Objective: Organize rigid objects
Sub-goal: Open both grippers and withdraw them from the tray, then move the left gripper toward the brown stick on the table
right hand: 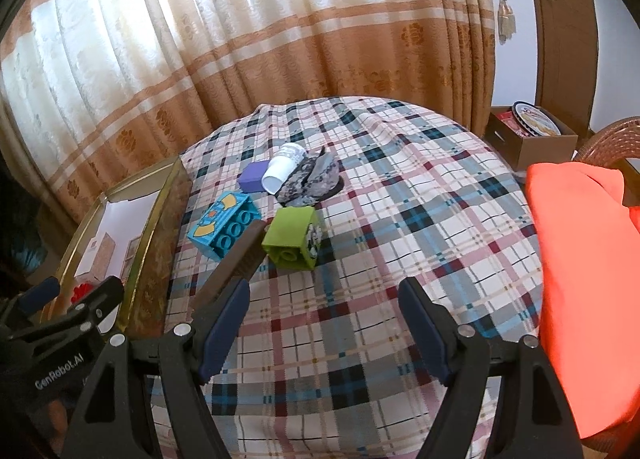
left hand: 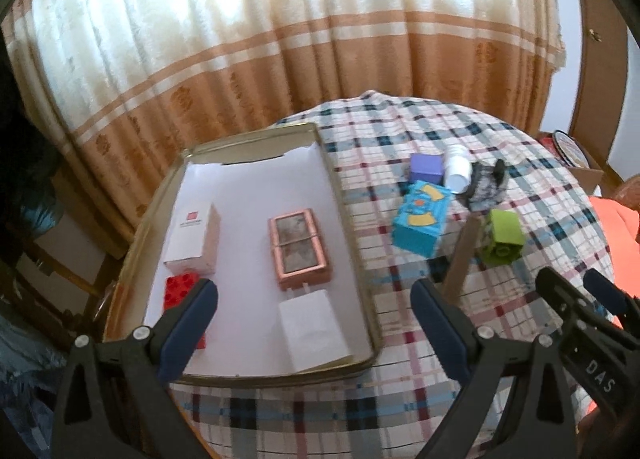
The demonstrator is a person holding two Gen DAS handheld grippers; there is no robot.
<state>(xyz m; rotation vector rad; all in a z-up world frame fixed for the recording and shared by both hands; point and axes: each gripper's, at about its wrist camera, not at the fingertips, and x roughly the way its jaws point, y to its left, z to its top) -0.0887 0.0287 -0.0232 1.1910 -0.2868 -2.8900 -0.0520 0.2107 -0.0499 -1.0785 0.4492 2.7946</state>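
While sorted boxes fill the tray (left hand: 352, 259), both claws, left (left hand: 314, 323) and right (right hand: 322, 319), hang wide and empty above loose blocks (right hand: 294, 237).

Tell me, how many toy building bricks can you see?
3: a red brick inside the tray, partly hidden; a blue brick and a green brick on the plaid cloth.

Plaid-clothed table (right hand: 400, 219), gold-rimmed tray (left hand: 352, 243) on its left side, blue brick (right hand: 224, 227), green brick (right hand: 292, 235), purple cube (right hand: 253, 176), toppled white cup (right hand: 282, 171), brown stick (right hand: 236, 259), grey patterned, perhaps fabric, item (right hand: 312, 179).
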